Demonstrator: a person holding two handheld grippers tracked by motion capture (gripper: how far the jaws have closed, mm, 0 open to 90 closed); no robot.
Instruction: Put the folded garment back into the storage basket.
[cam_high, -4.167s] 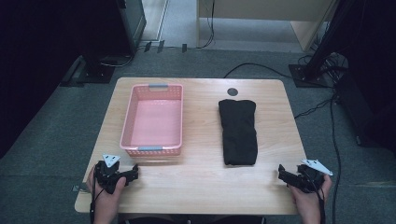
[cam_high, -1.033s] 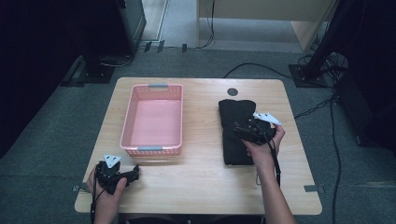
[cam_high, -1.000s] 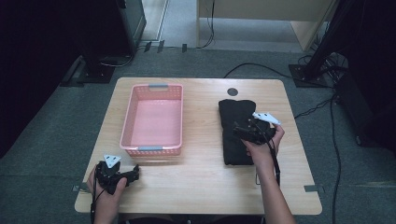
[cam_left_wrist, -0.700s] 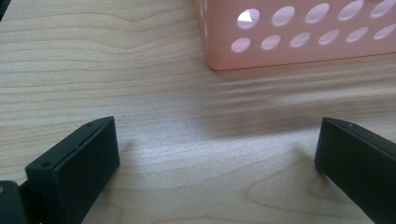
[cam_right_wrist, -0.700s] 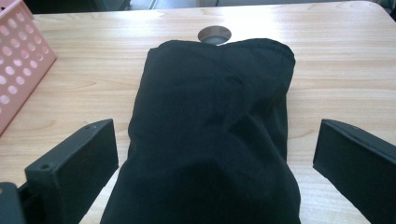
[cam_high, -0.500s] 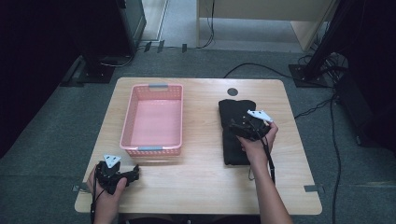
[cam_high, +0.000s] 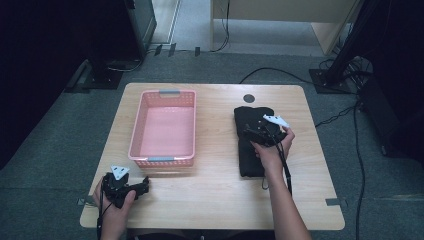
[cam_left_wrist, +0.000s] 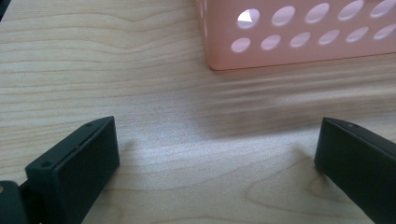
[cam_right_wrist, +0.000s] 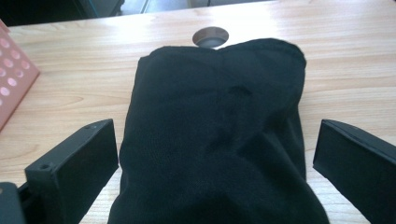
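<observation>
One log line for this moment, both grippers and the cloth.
right gripper: open, over black folded cloth | left gripper: open, on table near pink basket | cloth: not gripped

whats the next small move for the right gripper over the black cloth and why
Probably lower the right gripper and close it on the black cloth. Its jaws stand wide open on either side of the folded cloth, which lies flat on the table, not yet gripped. The pink basket sits empty beside it, while the left gripper rests open near the table's front edge.
</observation>
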